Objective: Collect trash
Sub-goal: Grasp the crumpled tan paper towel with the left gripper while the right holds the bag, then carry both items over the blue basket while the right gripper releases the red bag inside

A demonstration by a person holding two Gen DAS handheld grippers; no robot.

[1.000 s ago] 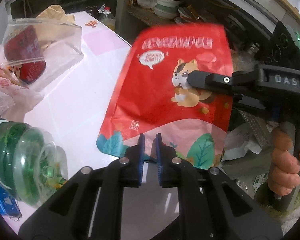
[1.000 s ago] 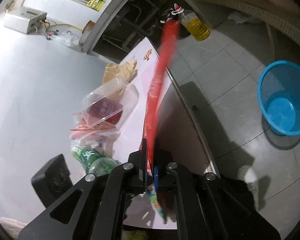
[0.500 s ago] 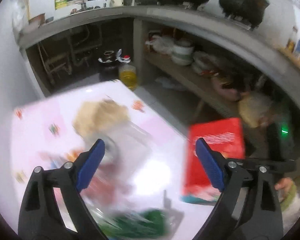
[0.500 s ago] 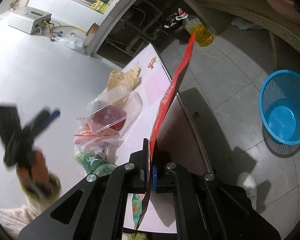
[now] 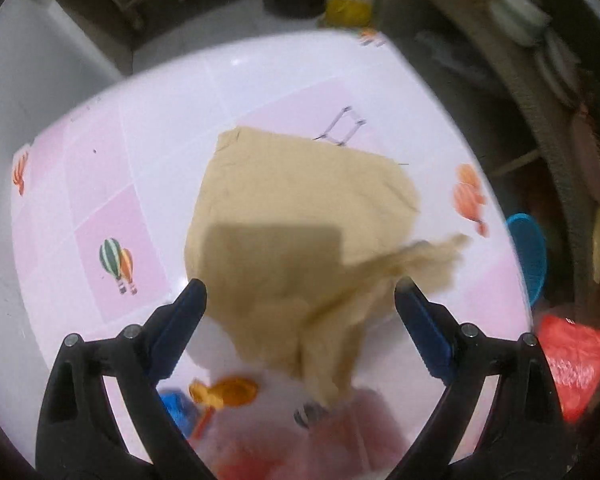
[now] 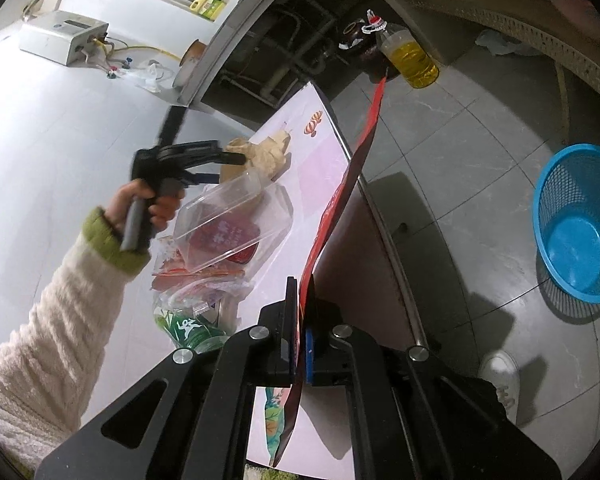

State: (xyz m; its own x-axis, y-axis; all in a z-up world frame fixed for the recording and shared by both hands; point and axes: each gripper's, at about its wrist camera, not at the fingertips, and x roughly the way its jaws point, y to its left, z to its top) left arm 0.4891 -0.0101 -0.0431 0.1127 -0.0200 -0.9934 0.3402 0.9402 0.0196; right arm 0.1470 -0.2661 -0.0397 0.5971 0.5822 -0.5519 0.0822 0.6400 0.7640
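Note:
My left gripper [image 5: 298,292] points down with its jaws wide open, hovering over a crumpled brown paper [image 5: 300,208] on the pink-and-white table [image 5: 80,184]. Nothing is pinched between its blue pads [image 5: 188,312]. In the right wrist view the left gripper [image 6: 230,167] hangs beside the brown paper [image 6: 264,152], held by a hand in a cream sleeve [image 6: 60,300]. My right gripper [image 6: 300,320] is shut on the lower edge of a red snack bag [image 6: 340,200], which stands edge-on over the table's edge. The same bag [image 5: 572,364] shows at the far right of the left wrist view.
A clear plastic box [image 6: 228,220] with something red inside, wrappers and a green bottle [image 6: 188,328] lie on the table near the person. A blue basket [image 6: 576,224] stands on the tiled floor to the right. An oil bottle [image 6: 410,58] sits beyond the table's far end.
The left gripper let go of the red bag, opened wide and swung across the table to above the brown paper. The right gripper keeps the bag and has hardly moved.

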